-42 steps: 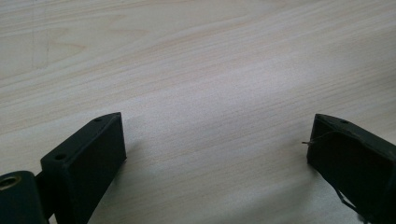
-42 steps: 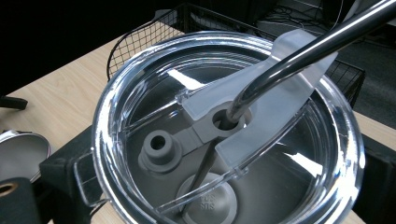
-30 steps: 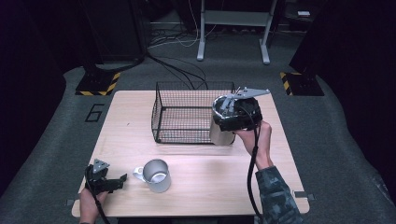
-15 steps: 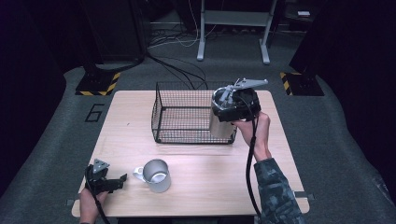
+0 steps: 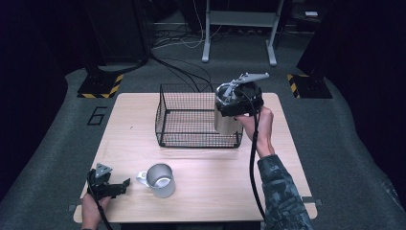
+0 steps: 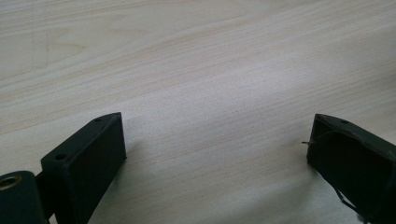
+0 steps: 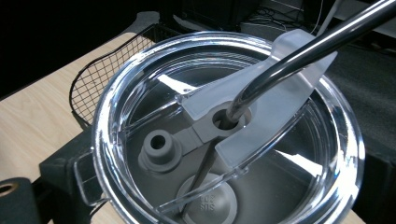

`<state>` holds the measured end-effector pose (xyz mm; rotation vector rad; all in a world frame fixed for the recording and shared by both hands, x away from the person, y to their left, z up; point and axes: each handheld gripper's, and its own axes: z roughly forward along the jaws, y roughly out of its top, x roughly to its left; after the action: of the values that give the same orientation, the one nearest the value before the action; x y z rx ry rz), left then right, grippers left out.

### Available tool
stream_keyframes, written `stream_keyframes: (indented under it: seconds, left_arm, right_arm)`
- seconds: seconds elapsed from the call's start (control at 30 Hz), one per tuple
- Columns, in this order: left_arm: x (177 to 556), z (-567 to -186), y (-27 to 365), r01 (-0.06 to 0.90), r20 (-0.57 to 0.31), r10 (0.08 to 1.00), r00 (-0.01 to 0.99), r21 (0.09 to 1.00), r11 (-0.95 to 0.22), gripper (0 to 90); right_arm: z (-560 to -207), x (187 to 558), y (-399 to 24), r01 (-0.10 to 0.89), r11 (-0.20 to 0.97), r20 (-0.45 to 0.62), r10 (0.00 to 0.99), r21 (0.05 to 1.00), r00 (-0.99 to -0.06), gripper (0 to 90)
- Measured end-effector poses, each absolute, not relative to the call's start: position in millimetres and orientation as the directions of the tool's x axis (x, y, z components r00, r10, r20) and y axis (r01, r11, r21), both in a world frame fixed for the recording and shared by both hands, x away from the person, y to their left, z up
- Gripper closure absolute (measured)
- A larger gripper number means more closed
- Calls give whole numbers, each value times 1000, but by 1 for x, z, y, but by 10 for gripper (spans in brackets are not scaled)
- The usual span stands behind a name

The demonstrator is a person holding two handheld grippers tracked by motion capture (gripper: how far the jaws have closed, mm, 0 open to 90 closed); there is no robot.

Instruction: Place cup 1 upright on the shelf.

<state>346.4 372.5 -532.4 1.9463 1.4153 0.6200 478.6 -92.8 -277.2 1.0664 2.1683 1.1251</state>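
Note:
A steel tumbler (image 5: 225,122) with a clear lid (image 7: 224,135) and a metal straw (image 7: 299,50) hangs in the air at the right end of the black wire basket (image 5: 161,115). My right gripper (image 5: 230,102) is shut on the tumbler just under its lid, with a black jaw at either side of it in the right gripper view. The straw leans to the upper right. A metal mug (image 5: 160,179) stands near the table's front left. Just left of it my left gripper (image 5: 123,185) rests low over the wood, open and holding nothing (image 6: 215,154).
The light wooden table (image 5: 215,177) has bare wood in front of the basket and to its left. The basket (image 7: 112,65) looks empty. Dark floor, cables and stand legs lie beyond the far edge.
My right gripper has lifted the tumbler slightly and carried it a little farther from me, beside the basket's right end. The left gripper and the mug have not moved.

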Motion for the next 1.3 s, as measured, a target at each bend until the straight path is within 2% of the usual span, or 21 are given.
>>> stream_keyframes:
  seconds: [1.3]
  left_arm:
    - [346,-532,372,647,2,951,308,733,-210,46]
  right_arm:
    - [-311,532,-73,470,389,-93,839,793,-536,33]
